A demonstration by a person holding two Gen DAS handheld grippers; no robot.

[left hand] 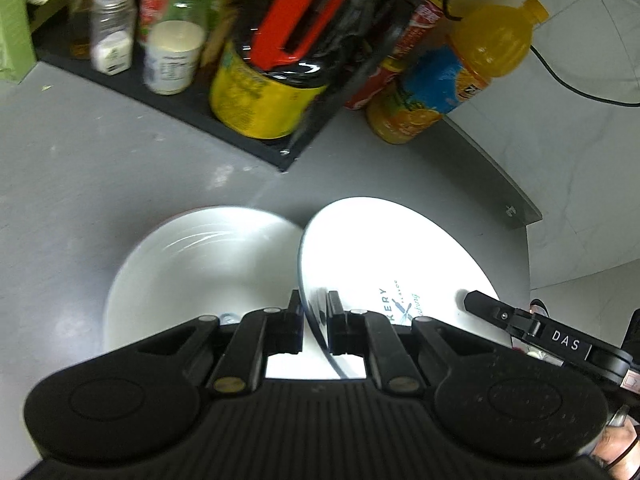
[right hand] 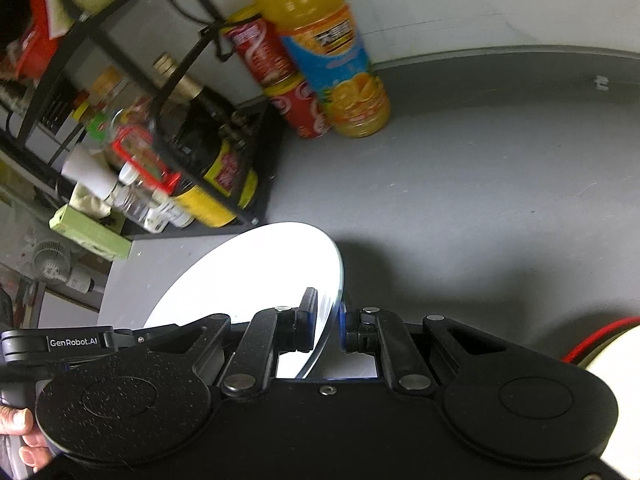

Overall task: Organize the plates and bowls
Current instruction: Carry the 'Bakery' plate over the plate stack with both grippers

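Observation:
A white plate [left hand: 380,252] with blue lettering is held tilted above the grey counter [left hand: 80,184]. My left gripper [left hand: 315,316] is shut on its near rim. My right gripper [right hand: 328,324] is shut on the rim of the same plate [right hand: 248,276], seen from its plain underside. One finger [left hand: 480,304] of the right gripper shows at the plate's right edge in the left wrist view. A white bowl [left hand: 200,272] sits on the counter just left of the plate, below my left gripper. The bowl's red-edged rim [right hand: 600,344] shows at the lower right of the right wrist view.
A black wire rack [left hand: 248,136] holds spice jars [left hand: 112,28], a yellow can [left hand: 260,92] and bottles behind the bowl. An orange juice bottle [right hand: 332,48] and stacked red cans [right hand: 280,80] stand by the wall. A black cable [left hand: 576,84] runs along the white wall.

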